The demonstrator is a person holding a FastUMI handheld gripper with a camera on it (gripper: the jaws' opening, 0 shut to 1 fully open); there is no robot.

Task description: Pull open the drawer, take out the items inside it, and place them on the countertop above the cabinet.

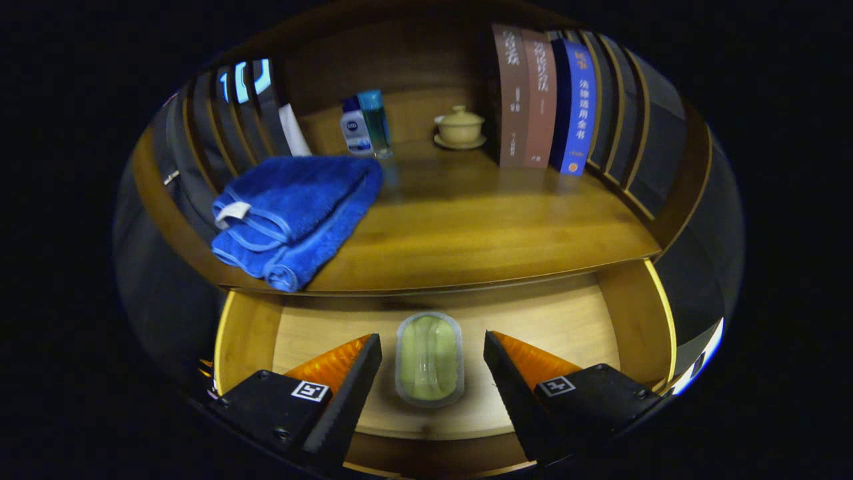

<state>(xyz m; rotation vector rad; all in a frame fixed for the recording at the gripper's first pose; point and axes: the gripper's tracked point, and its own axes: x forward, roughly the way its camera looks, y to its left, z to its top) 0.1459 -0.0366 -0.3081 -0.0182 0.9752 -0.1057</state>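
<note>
You are holding the gripper (432, 363) over the open drawer (640, 320), tilted down into it, fingers spread wide and gripping nothing. One box (430, 359) is lying on the drawer floor between the fingers, touching neither. On the countertop (480, 227) beyond are sitting one folded towel (293, 217), two bottles (365, 124), one lidded cup (459, 127) on a saucer, and three upright books (543, 100). Nothing is blocking the box.

The drawer's (300, 333) far part lies hidden under the countertop (480, 233). The gripper's (433, 363) spread fingers cover its near corners. The far bottle (375, 123) partly hides its neighbour.
</note>
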